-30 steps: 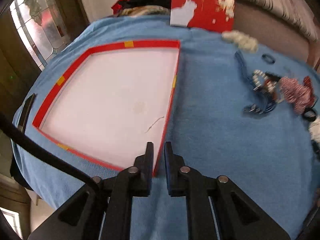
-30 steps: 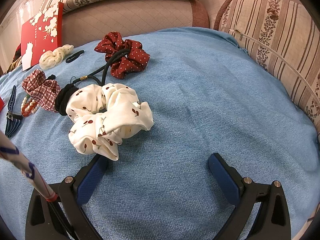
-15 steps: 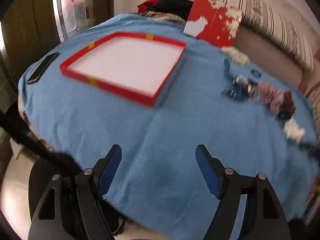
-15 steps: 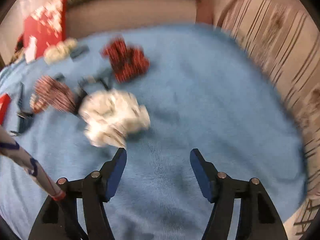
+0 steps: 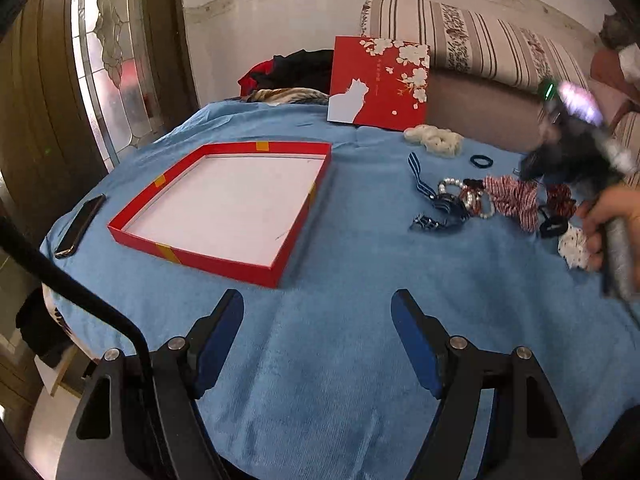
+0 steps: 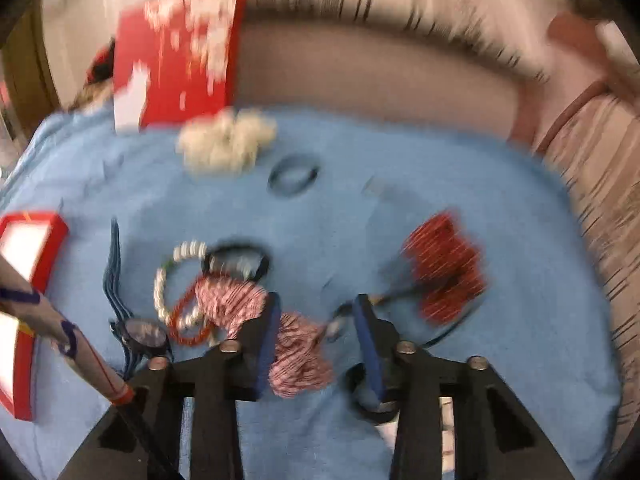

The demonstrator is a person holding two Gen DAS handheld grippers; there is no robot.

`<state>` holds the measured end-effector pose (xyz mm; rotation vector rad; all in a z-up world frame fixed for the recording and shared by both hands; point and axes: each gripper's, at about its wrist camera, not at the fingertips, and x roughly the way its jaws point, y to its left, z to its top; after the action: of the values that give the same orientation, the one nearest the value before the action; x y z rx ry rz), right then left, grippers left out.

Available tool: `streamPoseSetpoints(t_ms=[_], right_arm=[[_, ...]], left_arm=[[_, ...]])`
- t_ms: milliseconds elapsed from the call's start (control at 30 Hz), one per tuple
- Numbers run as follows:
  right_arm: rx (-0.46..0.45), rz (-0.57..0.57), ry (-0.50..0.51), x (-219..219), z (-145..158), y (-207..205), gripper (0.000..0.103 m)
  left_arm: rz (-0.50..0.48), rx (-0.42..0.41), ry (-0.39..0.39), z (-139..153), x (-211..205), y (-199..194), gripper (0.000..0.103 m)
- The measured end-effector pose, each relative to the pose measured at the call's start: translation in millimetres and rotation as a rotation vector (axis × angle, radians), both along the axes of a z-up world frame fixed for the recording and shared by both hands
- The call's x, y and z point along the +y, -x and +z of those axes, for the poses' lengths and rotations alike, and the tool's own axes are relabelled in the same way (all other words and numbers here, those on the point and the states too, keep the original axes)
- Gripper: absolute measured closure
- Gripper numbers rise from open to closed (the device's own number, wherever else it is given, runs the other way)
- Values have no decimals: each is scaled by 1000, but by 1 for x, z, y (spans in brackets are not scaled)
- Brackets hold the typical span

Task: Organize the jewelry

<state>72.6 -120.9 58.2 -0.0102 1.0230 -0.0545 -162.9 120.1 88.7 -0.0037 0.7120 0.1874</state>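
Note:
A shallow red tray (image 5: 200, 255) with a white floor lies on the blue cloth, ahead and left of my left gripper (image 5: 318, 304), which is open and holds nothing. To the right lie the hair things: a plaid red scrunchie (image 6: 298, 354), pearl bracelet (image 6: 160, 280), orange bead bracelet (image 6: 188, 322), blue striped watch (image 6: 140, 332), black hair tie (image 6: 262, 266) and dark red scrunchie (image 6: 444, 276). My right gripper (image 6: 318, 312) hangs over the plaid scrunchie with its jaws closing. Part of the scrunchie lies between them, clear of the right pad. The view is blurred.
The red lid (image 5: 380, 80) with a white cat leans on the striped sofa at the back. A cream scrunchie (image 5: 434, 140) and dark hair tie (image 5: 481, 161) lie before it. A phone (image 5: 80, 226) lies left of the tray. A hand (image 5: 608, 208) holds the right gripper.
My left gripper, shut at the tray's rim, has opened and drawn back. My right gripper has swung from the white cherry scrunchie over to the plaid one, and its jaws have narrowed.

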Motion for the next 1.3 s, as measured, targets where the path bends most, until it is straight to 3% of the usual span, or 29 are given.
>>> streamPoseSetpoints(t_ms=[133,200,267,333,400,600,733,1100,1300], right_arm=[[125,271,-265,30,-16,49,73],[98,349,-277,39,-9,94,72],[28,336,-226,35,0,128,63],[-52,294,-183,19,11,157,47],[-129,225,-135,0,22,177,44],[-206,16,-163,-50,29,202,38],[-200,-42,-110,-62,29,216,38],[-161,-93,-134,-71,16,226,38],[-143,-91,-143,-69,9,227,34]], left_arm=[[-9,0,2,4,7,5,28],[-18,16,8,4,8,3,28],[-16,27,5,4,7,2,28],[-16,41,17,6,7,3,28],[-19,44,38,8,4,6,28],[-50,55,54,13,-9,19,28],[-77,96,120,12,-15,22,28],[-146,108,24,17,-45,32,28],[-151,135,11,13,-47,30,28]])
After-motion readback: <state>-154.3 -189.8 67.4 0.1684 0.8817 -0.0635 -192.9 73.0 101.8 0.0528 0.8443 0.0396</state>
